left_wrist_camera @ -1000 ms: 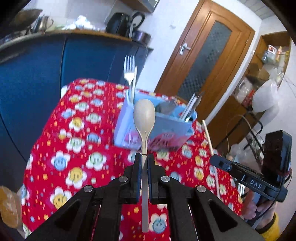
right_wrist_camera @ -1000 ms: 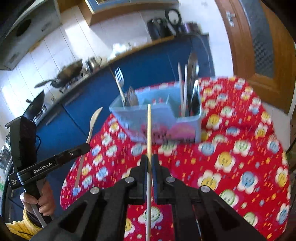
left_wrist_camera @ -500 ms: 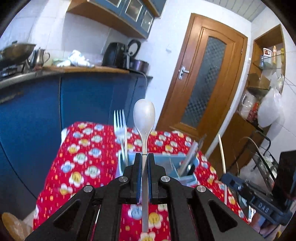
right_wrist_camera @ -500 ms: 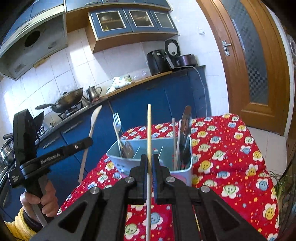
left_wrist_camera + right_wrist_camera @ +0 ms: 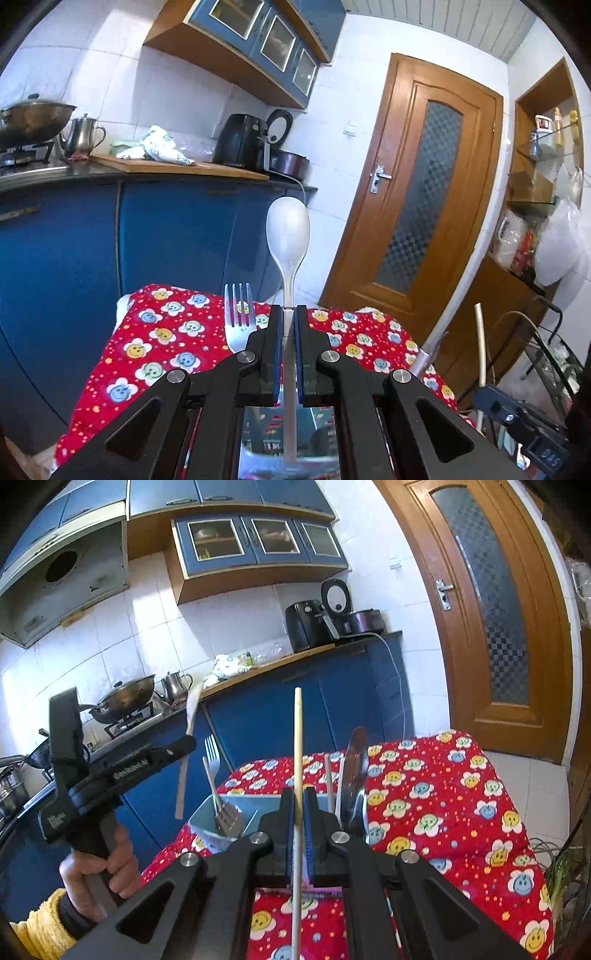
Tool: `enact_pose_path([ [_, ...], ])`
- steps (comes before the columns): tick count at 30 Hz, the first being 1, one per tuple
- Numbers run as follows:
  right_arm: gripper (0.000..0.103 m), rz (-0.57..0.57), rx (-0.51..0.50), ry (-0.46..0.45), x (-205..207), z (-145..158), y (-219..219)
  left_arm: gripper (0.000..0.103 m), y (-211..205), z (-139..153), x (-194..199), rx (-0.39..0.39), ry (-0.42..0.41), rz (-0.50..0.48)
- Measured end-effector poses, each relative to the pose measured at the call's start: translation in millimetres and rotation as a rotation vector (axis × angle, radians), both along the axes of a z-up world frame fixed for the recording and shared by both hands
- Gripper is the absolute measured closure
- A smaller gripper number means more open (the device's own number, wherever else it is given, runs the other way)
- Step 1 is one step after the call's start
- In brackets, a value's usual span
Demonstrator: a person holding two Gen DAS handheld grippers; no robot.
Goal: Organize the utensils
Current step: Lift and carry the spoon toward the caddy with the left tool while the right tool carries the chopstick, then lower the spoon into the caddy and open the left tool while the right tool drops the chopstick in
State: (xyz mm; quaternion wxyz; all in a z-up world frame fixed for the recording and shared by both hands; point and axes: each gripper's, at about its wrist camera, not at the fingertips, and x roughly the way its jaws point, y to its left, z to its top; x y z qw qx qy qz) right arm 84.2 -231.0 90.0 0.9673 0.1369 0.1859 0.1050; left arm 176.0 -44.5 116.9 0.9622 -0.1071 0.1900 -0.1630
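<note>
My left gripper (image 5: 289, 314) is shut on the handle of a pale spoon (image 5: 288, 236), bowl upward, above the light blue utensil caddy (image 5: 205, 818). In the right wrist view the left gripper (image 5: 184, 744) shows at the left, held by a hand (image 5: 107, 856), with the spoon (image 5: 190, 716) upright in it. My right gripper (image 5: 297, 797) is shut on a single pale chopstick (image 5: 297, 738), upright just in front of the caddy. A fork (image 5: 239, 317) stands in the caddy's left part, and a knife (image 5: 355, 775) and chopsticks stand in its right part.
The caddy sits on a table with a red flowered cloth (image 5: 461, 812). Blue kitchen cabinets (image 5: 166, 240) and a counter with a wok (image 5: 125, 698) and kettle lie behind it. A wooden door (image 5: 424, 206) is at the right, shelves with bags (image 5: 546, 236) beyond.
Both grippers have risen and tipped upward, still shut on the spoon and the chopstick. The caddy and table have sunk to the bottom of both views, and more wall and cabinets show.
</note>
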Motion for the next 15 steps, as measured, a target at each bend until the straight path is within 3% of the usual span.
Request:
enact_pose_path([
  [15, 0.097, -0.026, -0.008, -0.103, 32.1, 0.8, -2.0, 0.098, -8.9, -36.9, 20.5, -0.007, -0.022, 0.016],
])
